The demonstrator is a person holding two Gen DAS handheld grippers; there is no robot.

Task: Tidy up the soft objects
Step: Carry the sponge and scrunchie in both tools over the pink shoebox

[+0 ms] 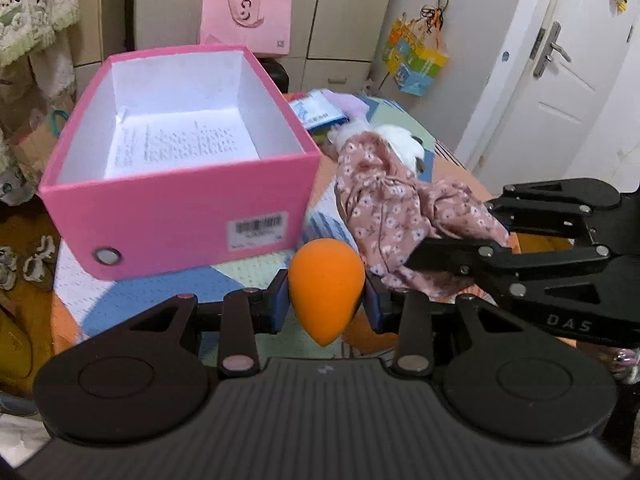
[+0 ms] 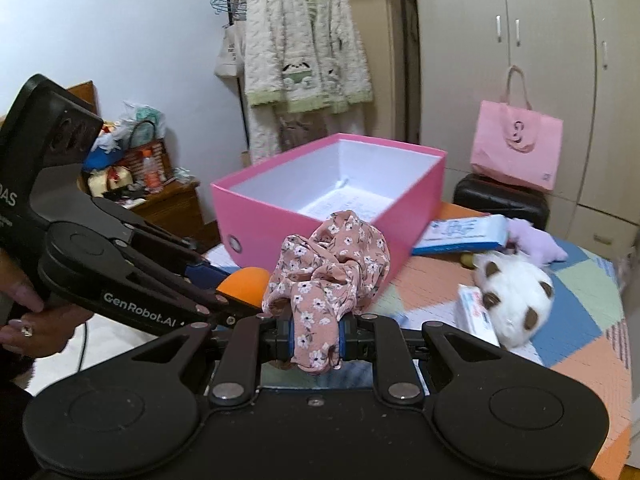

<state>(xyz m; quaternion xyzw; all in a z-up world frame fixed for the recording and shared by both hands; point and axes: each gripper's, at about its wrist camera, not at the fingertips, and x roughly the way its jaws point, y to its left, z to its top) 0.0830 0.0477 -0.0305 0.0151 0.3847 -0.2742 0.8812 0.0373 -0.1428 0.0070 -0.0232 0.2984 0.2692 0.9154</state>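
The orange sponge [image 1: 326, 292] looks matt and finely porous, like soft foam. The floral cloth [image 2: 330, 264] is thin, crinkled woven fabric. At 11 o'clock from the sponge, the pink box [image 1: 180, 216] is smooth matt cardboard, white inside, with printed paper [image 1: 184, 144] on its floor. The left gripper [image 1: 326, 306] is matt black plastic with dull metal rivets. At 3 o'clock from the cloth lies a fluffy white plush toy [image 2: 516, 300].

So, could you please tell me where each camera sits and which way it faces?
Left wrist: on the left gripper, looking down along its fingers at the orange egg-shaped sponge it grips; the right gripper enters from the right.
Right wrist: on the right gripper, clamping the pink floral cloth; the left gripper and a hand show at left.
Shared: the open pink cardboard box ahead, sponge and cloth.
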